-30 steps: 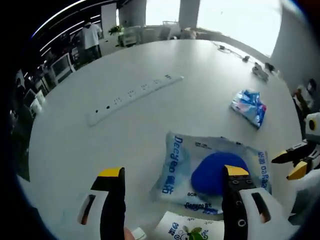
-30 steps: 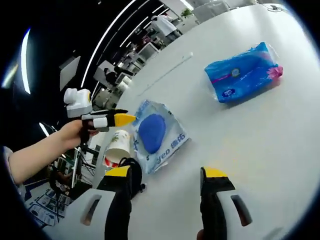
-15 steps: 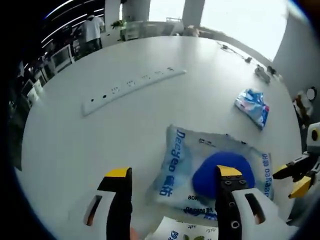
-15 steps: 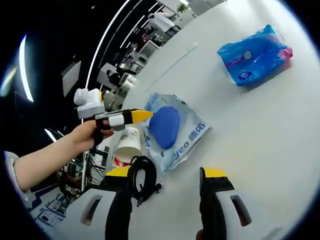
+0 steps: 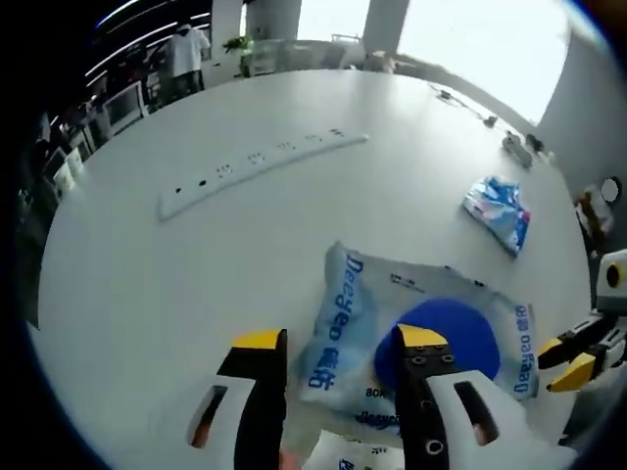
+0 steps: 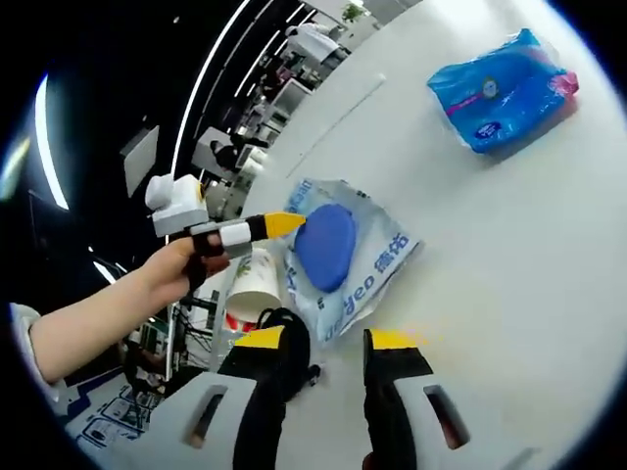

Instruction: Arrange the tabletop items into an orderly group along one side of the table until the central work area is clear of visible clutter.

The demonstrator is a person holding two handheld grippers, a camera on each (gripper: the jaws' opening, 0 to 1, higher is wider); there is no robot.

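Here, left tool point(image 5: 333, 341) over wipes pack point(image 5: 421, 333), table point(image 5: 196, 264)

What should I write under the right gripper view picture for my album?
Right gripper hovers over a white table near a wipes pack, paper cup and blue tissue pack.

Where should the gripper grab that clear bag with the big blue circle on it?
Probably the bag's flat near edge, by the printed letters. The left gripper already hangs right over that edge with its jaws a little apart, so coming straight down looks easiest. The bag lies flat on the white table, so a thin edge should pinch better than the puffy blue middle.
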